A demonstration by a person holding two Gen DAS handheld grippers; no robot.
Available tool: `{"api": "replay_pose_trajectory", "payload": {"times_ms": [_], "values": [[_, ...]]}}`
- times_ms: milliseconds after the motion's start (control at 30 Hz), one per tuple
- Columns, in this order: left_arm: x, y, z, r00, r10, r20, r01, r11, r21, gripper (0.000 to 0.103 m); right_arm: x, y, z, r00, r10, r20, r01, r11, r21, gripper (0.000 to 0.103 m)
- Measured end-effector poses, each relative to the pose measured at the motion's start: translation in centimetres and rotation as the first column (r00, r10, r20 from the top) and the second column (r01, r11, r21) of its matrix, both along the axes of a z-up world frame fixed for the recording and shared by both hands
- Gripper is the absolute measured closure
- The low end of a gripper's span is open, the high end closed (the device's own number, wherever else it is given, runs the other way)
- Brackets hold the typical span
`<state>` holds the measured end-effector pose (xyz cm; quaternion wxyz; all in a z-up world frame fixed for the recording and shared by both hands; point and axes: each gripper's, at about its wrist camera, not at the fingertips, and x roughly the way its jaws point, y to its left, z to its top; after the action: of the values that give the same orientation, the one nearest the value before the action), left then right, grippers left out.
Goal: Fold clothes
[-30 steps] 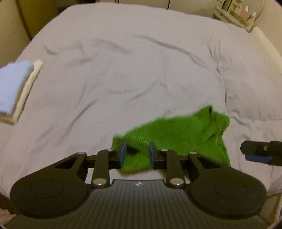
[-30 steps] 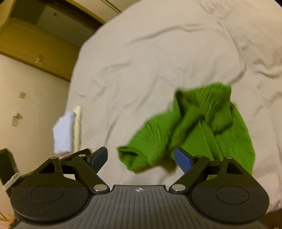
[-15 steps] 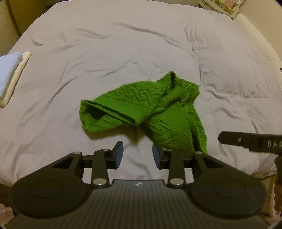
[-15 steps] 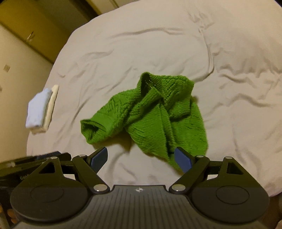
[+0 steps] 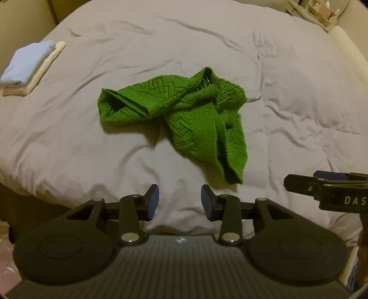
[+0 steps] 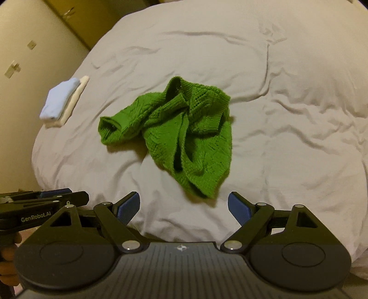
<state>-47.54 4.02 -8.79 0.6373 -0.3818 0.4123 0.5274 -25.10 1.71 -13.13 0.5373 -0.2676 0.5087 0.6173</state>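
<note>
A green knitted sweater (image 5: 184, 115) lies crumpled on the white bed (image 5: 161, 46), one sleeve stretched to the left. It also shows in the right wrist view (image 6: 181, 135). My left gripper (image 5: 179, 200) is open and empty, held above the bed's near edge, short of the sweater. My right gripper (image 6: 184, 207) is open wide and empty, also near the front edge, just short of the sweater's hem. The right gripper shows at the right of the left wrist view (image 5: 326, 186); the left gripper shows at the left of the right wrist view (image 6: 46, 200).
A folded stack, light blue cloth (image 5: 27, 62) on cream cloth (image 5: 39, 73), sits at the bed's left edge, also in the right wrist view (image 6: 62, 101). A shelf with small items (image 5: 319, 11) stands beyond the far right corner. Cupboards (image 6: 69, 27) line the left wall.
Both grippers have pulled back from the sweater toward the bed's near edge. The sweater, close under the fingers a second ago, now lies released on the bed, further ahead.
</note>
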Motion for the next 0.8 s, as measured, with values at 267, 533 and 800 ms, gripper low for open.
{"api": "replay_pose_trajectory", "payload": {"times_ms": [267,533,800], "values": [[0.7,-3.0,1.3,0.998,0.060,-0.013,-0.060,0.998,0.033,0.067,0.3,-1.9,0.6,0.997,0.079,0.000,-0.079,0.997,0.017,0.016],[0.8,-4.6,1.7,0.995,0.102,-0.017,-0.102,0.994,0.044,0.066,0.2,-2.9,0.7,0.993,0.122,0.000,-0.121,0.992,0.026,0.015],[1.7,-4.9,1.8,0.995,0.097,-0.030,-0.095,0.994,0.055,0.065,0.9,-3.2,1.0,0.993,0.119,0.001,-0.119,0.992,0.044,0.014]]}}
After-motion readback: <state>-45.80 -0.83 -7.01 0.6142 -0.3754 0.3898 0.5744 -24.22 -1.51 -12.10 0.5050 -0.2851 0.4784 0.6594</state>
